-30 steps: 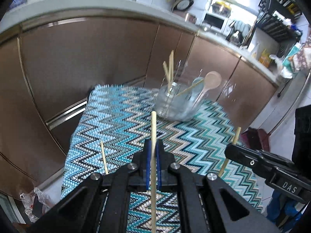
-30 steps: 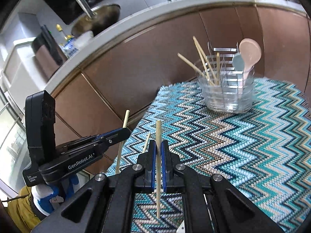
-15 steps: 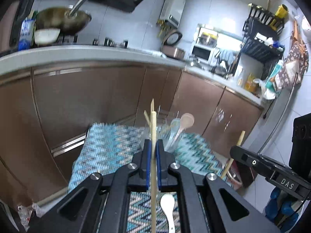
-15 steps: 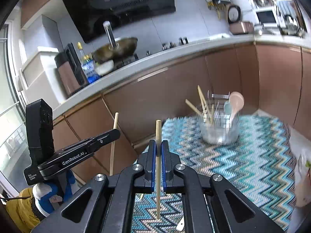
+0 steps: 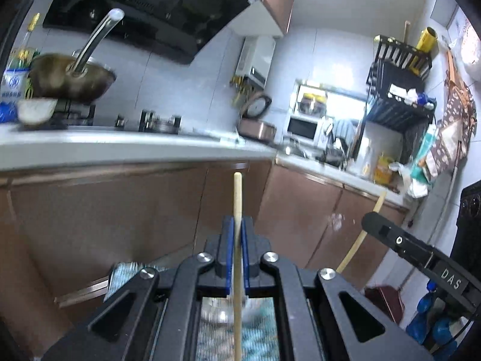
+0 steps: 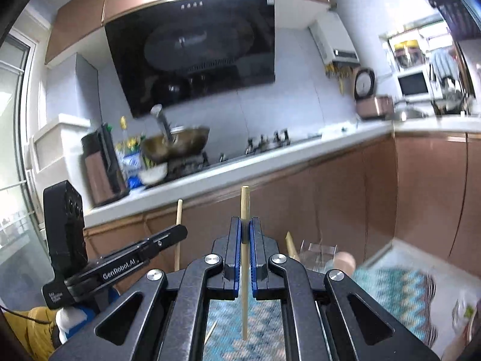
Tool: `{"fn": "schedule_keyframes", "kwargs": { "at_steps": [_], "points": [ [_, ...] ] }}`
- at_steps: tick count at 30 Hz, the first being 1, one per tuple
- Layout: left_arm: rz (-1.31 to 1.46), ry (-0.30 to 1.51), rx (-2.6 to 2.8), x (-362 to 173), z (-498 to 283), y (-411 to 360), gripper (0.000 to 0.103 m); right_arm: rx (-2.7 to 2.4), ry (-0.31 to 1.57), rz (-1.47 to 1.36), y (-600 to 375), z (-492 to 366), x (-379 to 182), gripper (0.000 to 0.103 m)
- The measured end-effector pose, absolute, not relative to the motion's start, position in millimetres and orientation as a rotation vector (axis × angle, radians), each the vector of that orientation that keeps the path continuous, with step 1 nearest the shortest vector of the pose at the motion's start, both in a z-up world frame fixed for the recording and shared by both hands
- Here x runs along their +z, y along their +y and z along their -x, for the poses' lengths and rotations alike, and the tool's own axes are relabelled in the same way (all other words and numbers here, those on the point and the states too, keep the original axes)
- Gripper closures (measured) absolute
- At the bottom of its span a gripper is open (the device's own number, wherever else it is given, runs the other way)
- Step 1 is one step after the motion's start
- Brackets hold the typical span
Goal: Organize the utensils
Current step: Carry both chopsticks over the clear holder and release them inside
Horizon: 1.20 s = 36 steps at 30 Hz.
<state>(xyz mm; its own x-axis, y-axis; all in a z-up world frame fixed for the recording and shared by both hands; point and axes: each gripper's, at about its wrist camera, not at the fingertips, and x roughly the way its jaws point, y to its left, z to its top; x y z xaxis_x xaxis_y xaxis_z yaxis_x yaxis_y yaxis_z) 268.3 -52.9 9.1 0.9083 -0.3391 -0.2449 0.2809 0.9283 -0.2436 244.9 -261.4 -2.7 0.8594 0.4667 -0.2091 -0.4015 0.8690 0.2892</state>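
My left gripper point(image 5: 237, 225) is shut on a wooden chopstick point(image 5: 237, 198) that stands upright between its blue pads. My right gripper point(image 6: 245, 225) is shut on a second wooden chopstick point(image 6: 244, 207), also upright. Both are lifted high and tilted up toward the kitchen wall. The clear utensil holder point(image 6: 320, 254) with chopsticks and a pale spoon point(image 6: 344, 261) shows low in the right wrist view, and blurred behind the left gripper's frame point(image 5: 222, 310). Each gripper shows in the other's view: the right one point(image 5: 399, 240) and the left one point(image 6: 144, 246).
The zigzag-patterned cloth point(image 6: 396, 276) covers the table below. Brown cabinets point(image 5: 105, 219) and a grey counter point(image 5: 120, 147) run behind. A wok point(image 6: 176, 146) sits on the stove under the black hood point(image 6: 195, 45). A loose chopstick point(image 6: 210, 332) lies on the cloth.
Both grippers have risen and tilted upward with their chopsticks. The table and utensil holder have dropped to the bottom of both views, and the counter and hood have come into sight.
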Motion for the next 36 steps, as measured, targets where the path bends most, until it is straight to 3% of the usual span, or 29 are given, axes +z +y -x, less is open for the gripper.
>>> {"fn": "schedule_keyframes", "kwargs": {
  "at_steps": [6,16,30,34,36],
  "points": [
    [0.241,0.173,-0.262,-6,-329,-66,0.098,0.43,0.213,-0.194,-267,-308,-12,0.098],
    [0.302,0.164,-0.207,-66,-394,-91,0.098,0.418,0.23,-0.197,-276,-386,-71,0.098],
    [0.29,0.156,-0.131,-117,-406,-96,0.096,0.387,0.314,-0.143,-262,-396,-117,0.097],
    [0.289,0.163,-0.136,-108,-395,-90,0.087,0.37,0.321,-0.159,-263,-390,-117,0.08],
    [0.292,0.16,-0.133,-100,-384,-84,0.077,0.358,0.316,-0.17,-266,-383,-113,0.076]
  ]
}}
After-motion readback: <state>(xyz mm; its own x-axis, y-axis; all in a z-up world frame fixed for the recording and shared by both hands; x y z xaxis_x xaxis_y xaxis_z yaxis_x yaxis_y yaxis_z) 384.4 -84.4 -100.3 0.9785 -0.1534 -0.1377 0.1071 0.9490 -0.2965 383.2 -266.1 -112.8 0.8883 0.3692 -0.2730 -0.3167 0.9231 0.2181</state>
